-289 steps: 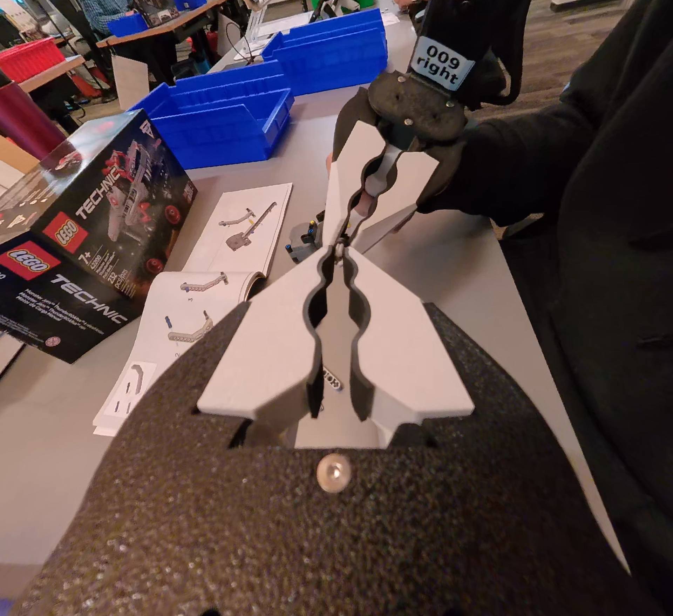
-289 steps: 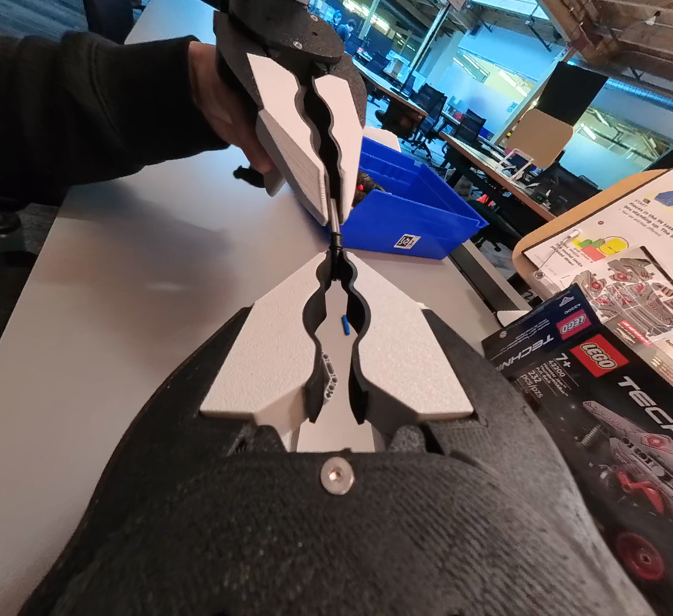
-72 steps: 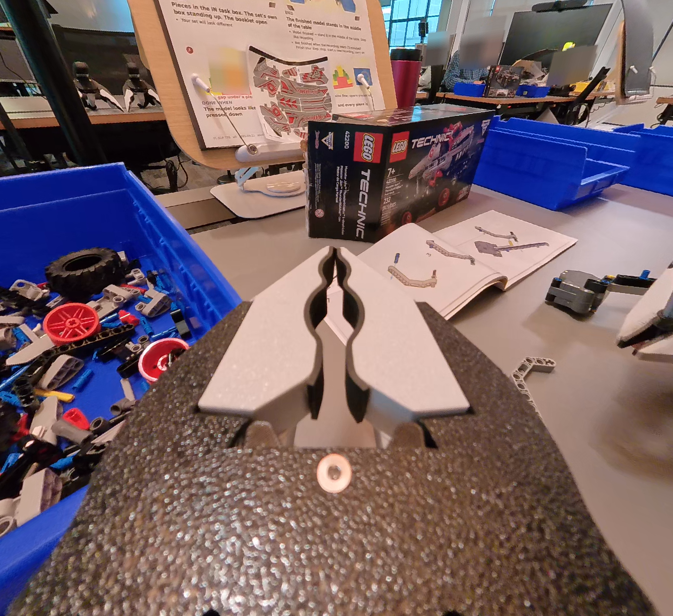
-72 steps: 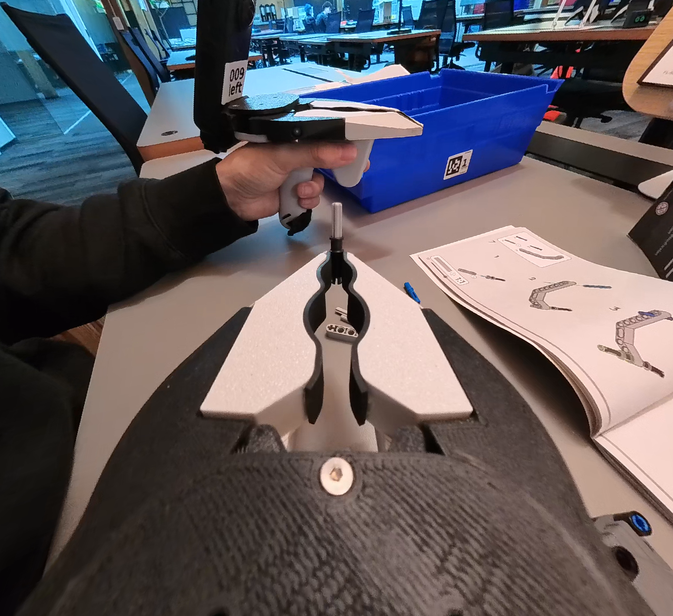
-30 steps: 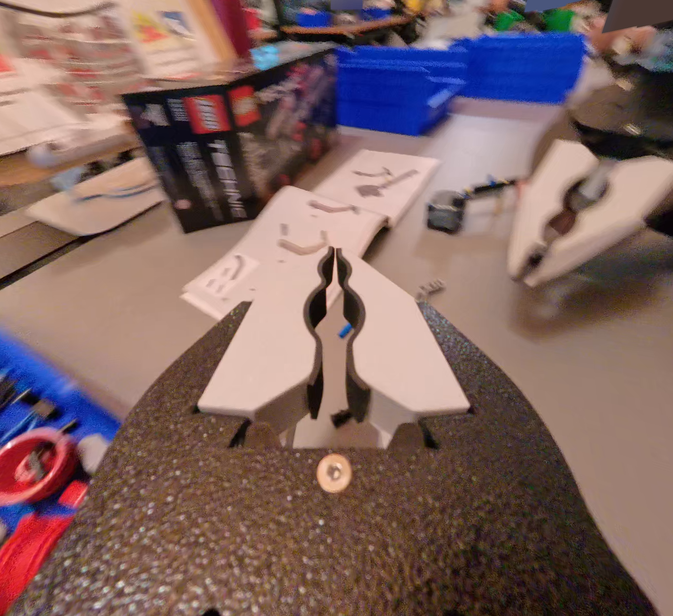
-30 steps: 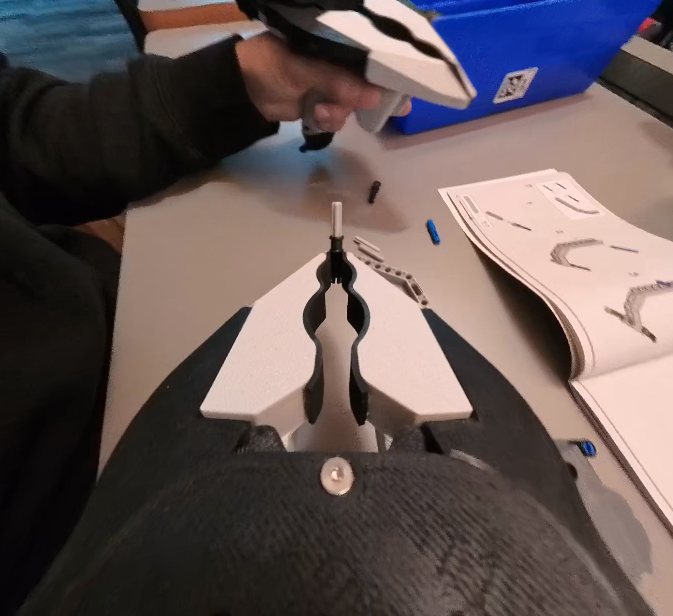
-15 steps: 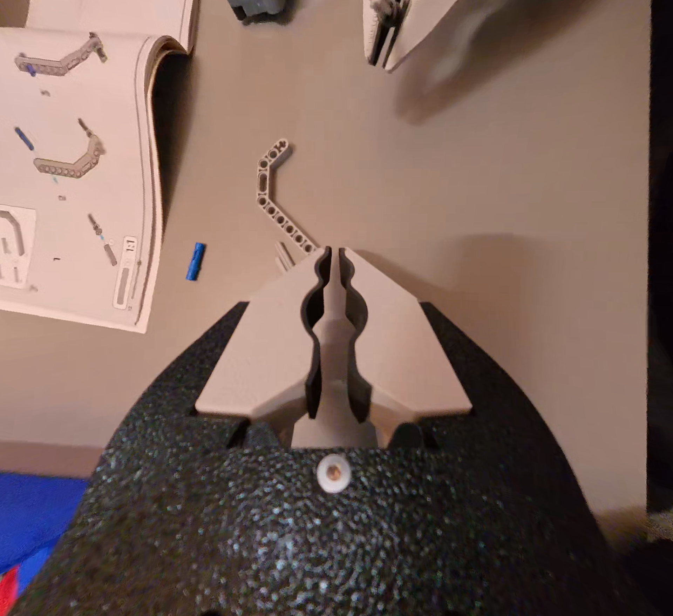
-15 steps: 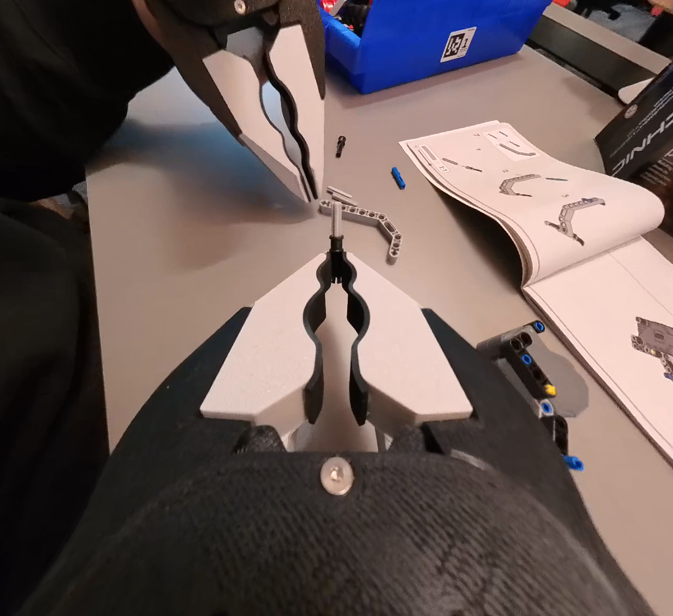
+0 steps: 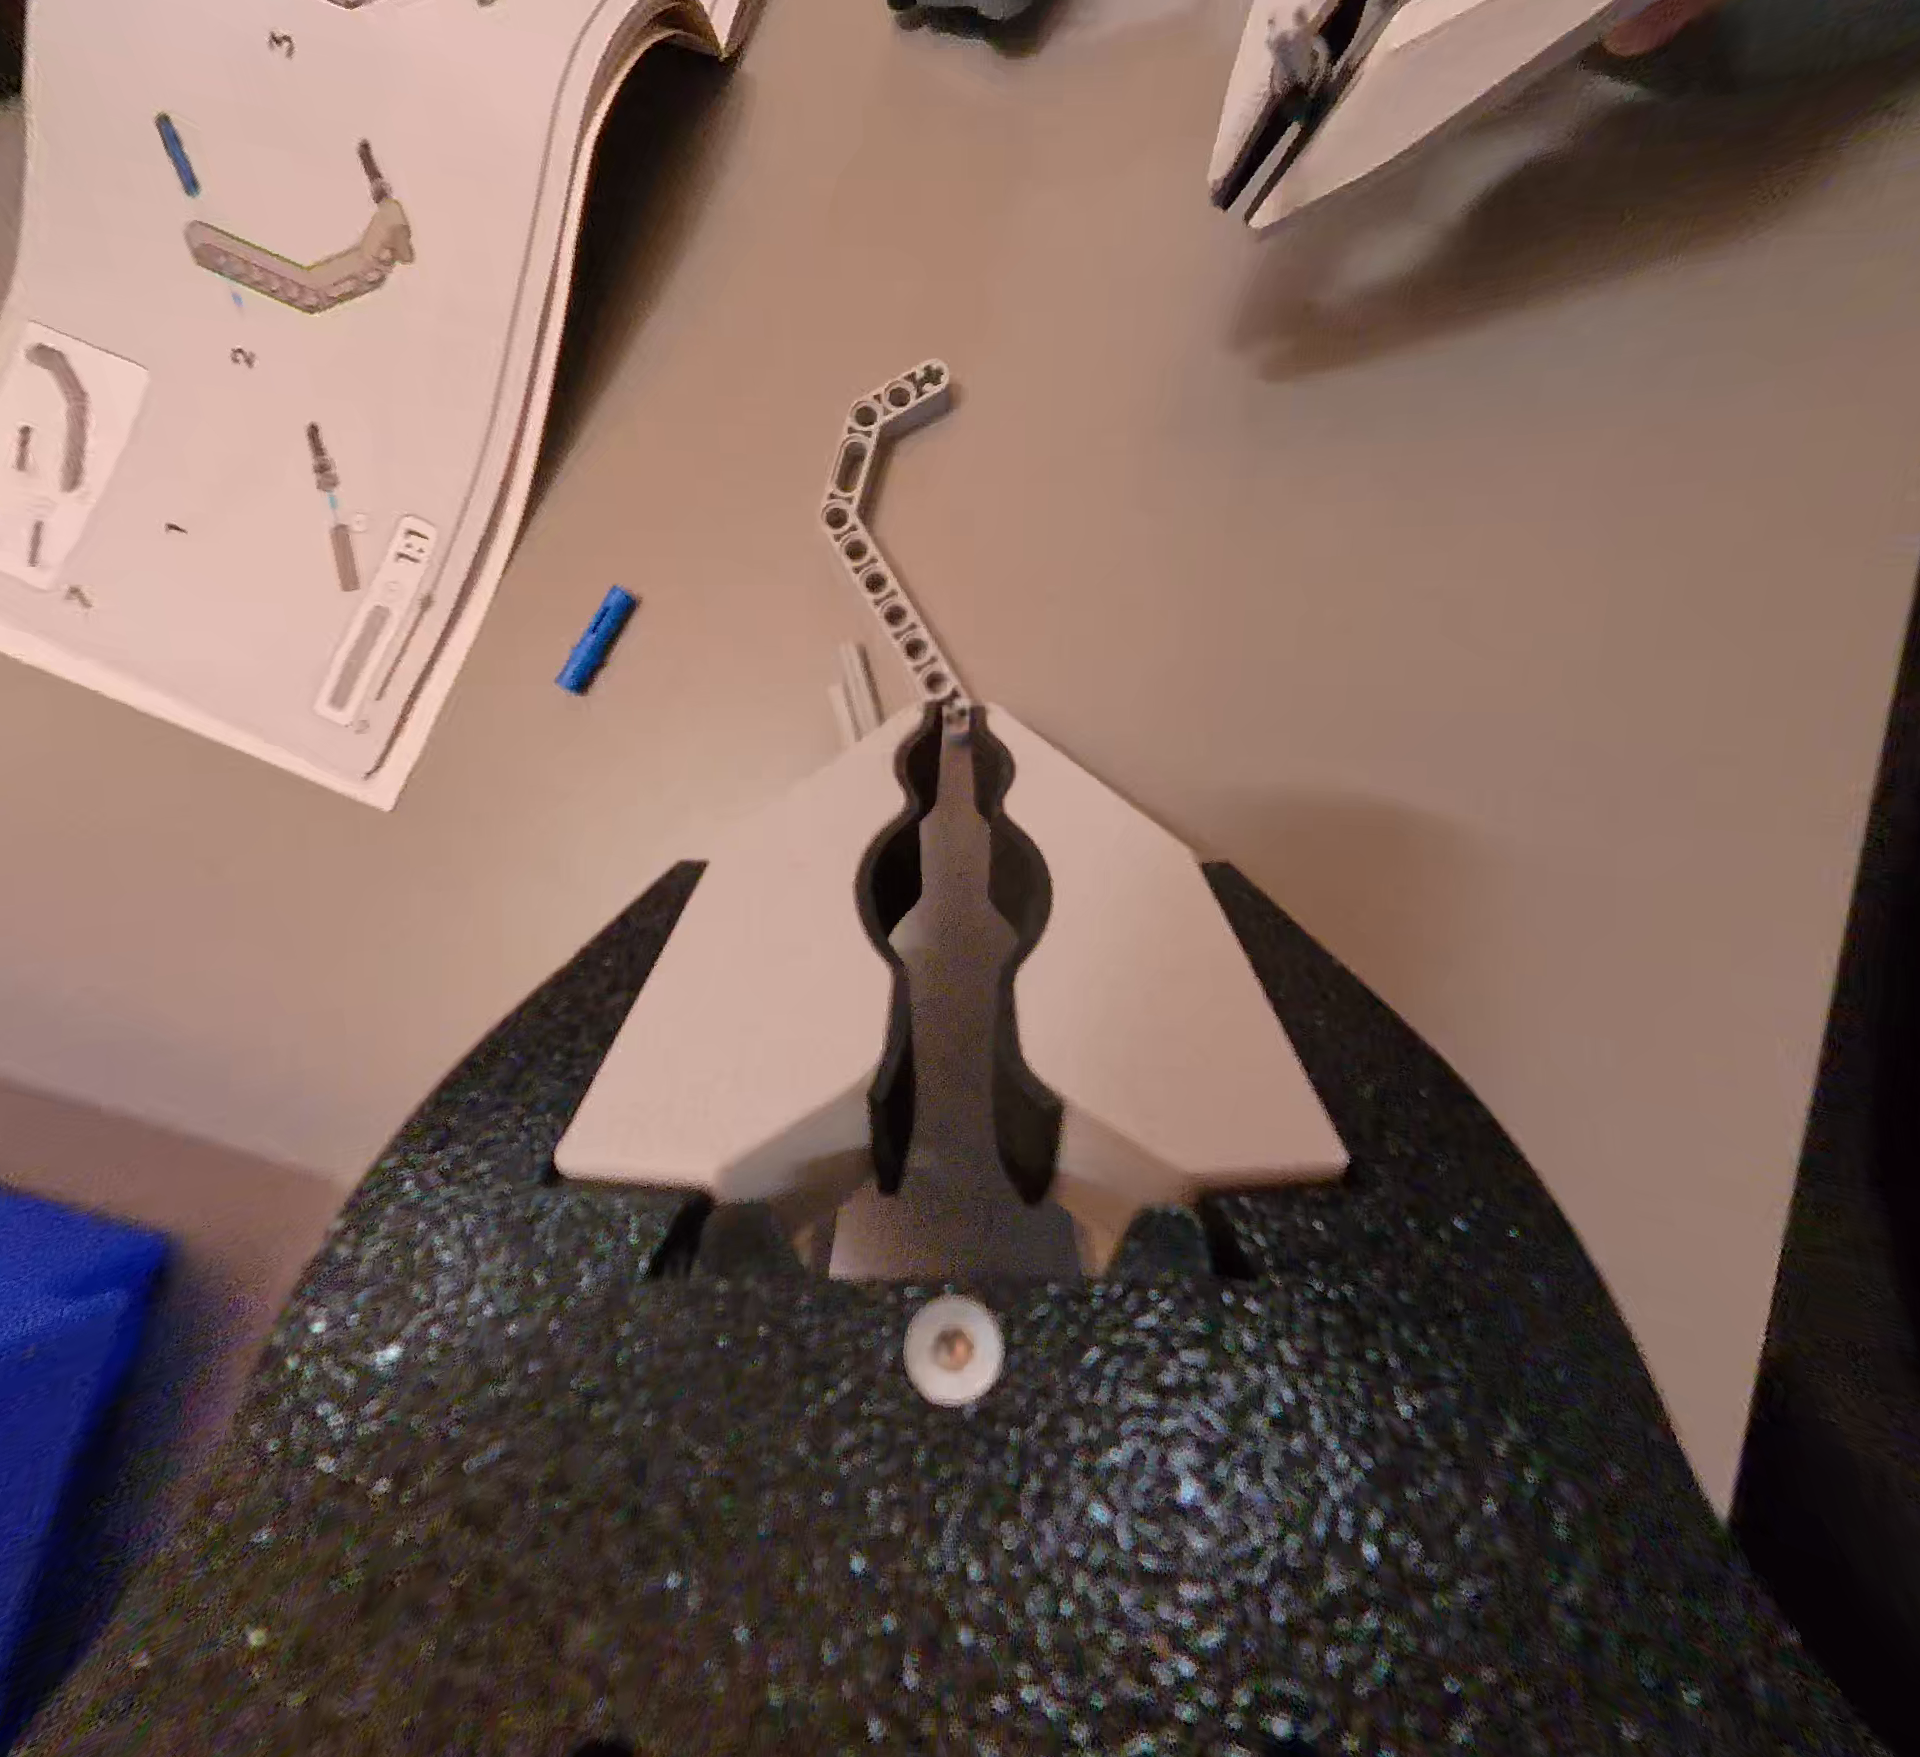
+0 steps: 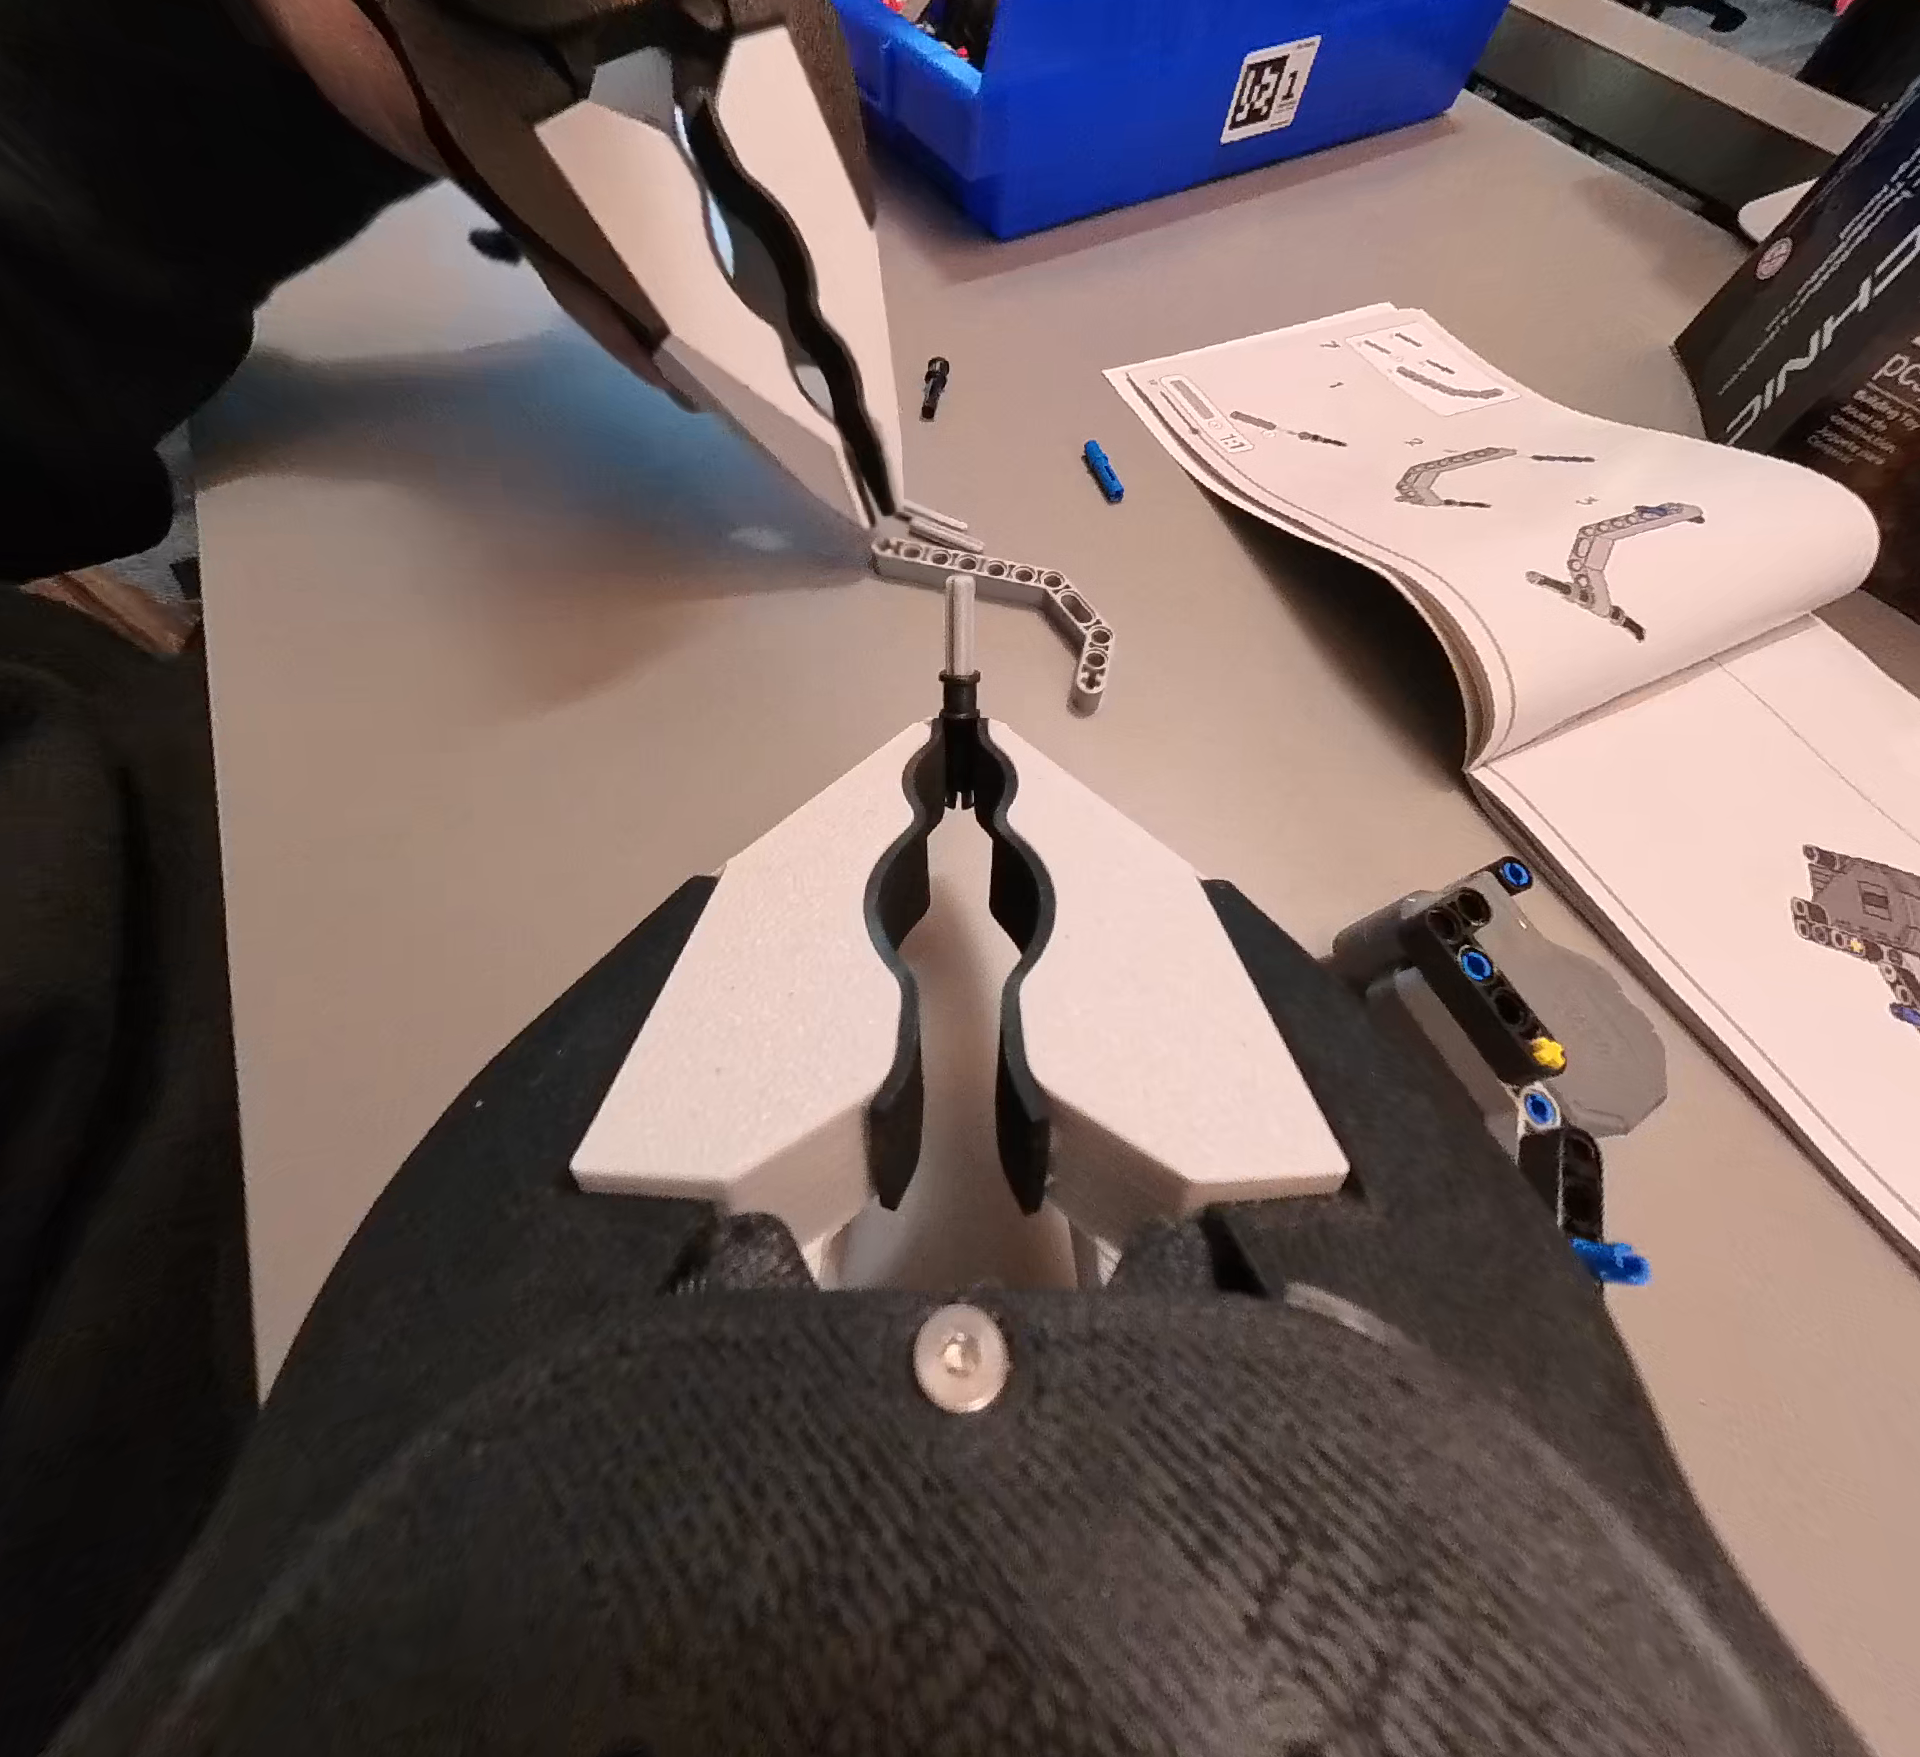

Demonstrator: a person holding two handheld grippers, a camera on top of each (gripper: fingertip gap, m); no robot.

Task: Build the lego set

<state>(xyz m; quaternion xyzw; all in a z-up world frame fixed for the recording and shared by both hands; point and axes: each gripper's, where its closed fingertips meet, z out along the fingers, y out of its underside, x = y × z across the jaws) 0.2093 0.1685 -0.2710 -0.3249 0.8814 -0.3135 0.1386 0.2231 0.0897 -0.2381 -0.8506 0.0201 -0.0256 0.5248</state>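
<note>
A bent grey beam [image 9: 871,518] lies flat on the grey table [image 9: 1351,668]. My left gripper [image 9: 954,718] points down at it, its tips pinched on the beam's near end; it also shows in the right wrist view [image 10: 881,518] at the beam's [image 10: 997,573] left end. My right gripper [image 10: 958,739] is shut on a black pin joined to a light grey axle [image 10: 961,621], which sticks forward just short of the beam. It shows in the left wrist view [image 9: 1247,195] at the top right.
A blue pin [image 9: 594,625], a short grey axle [image 9: 857,689] and a black pin [image 10: 935,386] lie near the beam. An open booklet [image 10: 1558,512], a grey sub-assembly [image 10: 1496,1011], a blue parts bin [image 10: 1143,45] and the set's box [image 10: 1829,305] surround the spot.
My left gripper has swung from the bin to the table, come down on the beam and pinched its end. My right gripper still holds the pin and axle.
</note>
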